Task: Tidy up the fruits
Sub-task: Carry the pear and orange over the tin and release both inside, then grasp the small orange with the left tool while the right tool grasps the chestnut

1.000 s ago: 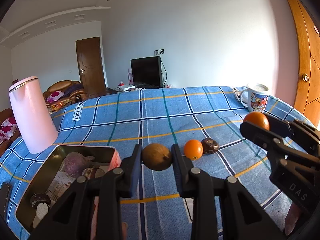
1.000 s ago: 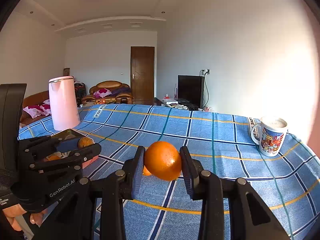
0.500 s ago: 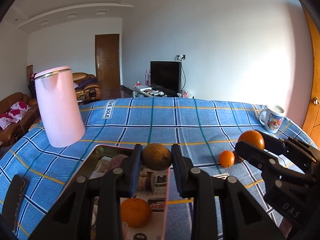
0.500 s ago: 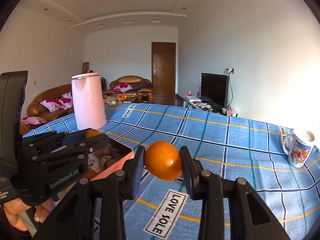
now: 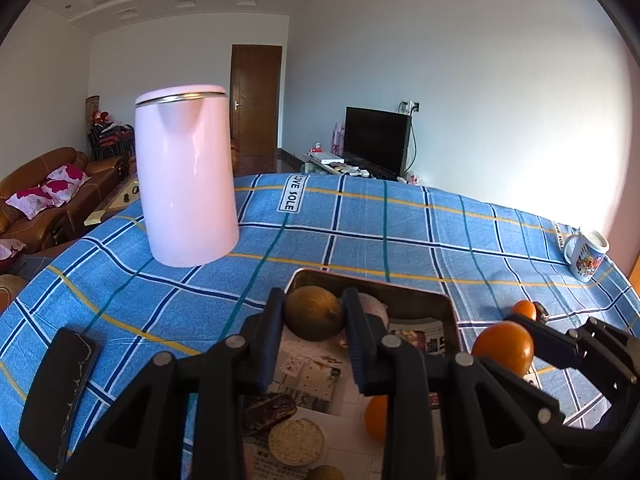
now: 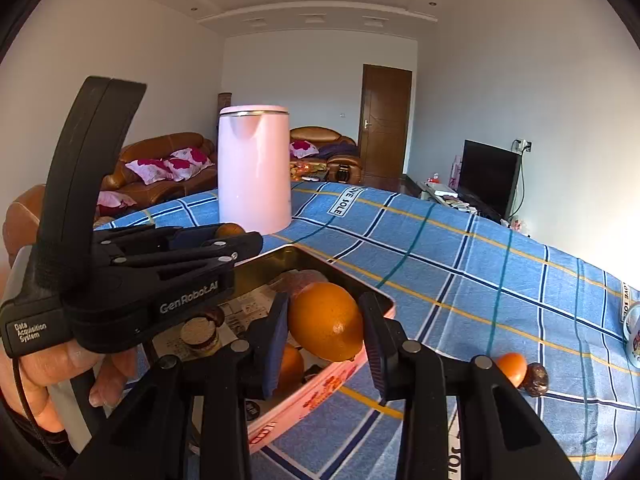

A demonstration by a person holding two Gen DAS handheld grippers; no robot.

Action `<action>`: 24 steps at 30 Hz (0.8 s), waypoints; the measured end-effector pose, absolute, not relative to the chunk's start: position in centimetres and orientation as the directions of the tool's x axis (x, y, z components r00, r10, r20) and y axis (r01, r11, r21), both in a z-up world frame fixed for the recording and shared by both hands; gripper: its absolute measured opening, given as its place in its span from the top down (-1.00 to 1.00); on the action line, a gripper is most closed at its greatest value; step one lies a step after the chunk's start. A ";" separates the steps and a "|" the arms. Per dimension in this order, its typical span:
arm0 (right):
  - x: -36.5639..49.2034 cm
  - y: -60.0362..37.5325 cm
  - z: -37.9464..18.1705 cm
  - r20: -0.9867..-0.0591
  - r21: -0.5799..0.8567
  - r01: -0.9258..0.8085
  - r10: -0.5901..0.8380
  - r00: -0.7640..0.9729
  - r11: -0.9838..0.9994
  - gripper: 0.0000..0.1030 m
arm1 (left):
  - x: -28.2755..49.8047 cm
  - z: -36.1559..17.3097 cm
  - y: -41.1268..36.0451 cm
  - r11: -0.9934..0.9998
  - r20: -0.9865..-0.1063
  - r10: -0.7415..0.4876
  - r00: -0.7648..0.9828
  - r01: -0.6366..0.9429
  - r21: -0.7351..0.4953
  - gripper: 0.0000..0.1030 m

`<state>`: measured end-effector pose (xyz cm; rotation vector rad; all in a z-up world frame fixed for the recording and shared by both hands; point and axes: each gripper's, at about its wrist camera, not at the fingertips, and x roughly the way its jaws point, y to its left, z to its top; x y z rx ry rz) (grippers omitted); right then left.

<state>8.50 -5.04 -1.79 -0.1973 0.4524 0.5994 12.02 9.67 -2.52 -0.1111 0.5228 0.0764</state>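
Right then, my left claw was clamped on a brownish round fruit, holding it above the far end of the open metal tin on the desk. My right claw gripped a large orange over the tin's right rim. Inside the tin I could see another orange, a dark fruit and a pale round biscuit-like disc lying on printed paper. A small orange and a dark brown fruit sat touching on the blue checked cloth, well apart from the tin. A pink kettle stood beyond the tin, a mug at the far right edge, and a black phone lay to the left.
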 end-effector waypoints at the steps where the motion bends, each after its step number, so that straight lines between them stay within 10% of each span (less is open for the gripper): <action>1: 8.4 -4.6 -2.1 -0.472 -0.052 -0.594 0.504 0.723 0.803 0.27 | 12.0 -2.7 10.0 0.990 -0.505 0.046 0.862 -0.105 -0.089 0.40; 12: 8.1 -0.8 -4.6 -0.588 -0.061 -0.677 0.521 0.618 0.733 0.27 | 12.8 -4.5 12.5 0.982 -0.568 0.065 0.821 -0.153 -0.109 0.39; 24: 8.1 -5.4 -3.4 -0.581 -0.048 -0.655 0.512 0.632 0.754 0.00 | 12.0 -2.4 8.8 0.993 -0.538 0.049 0.841 -0.100 -0.065 -0.34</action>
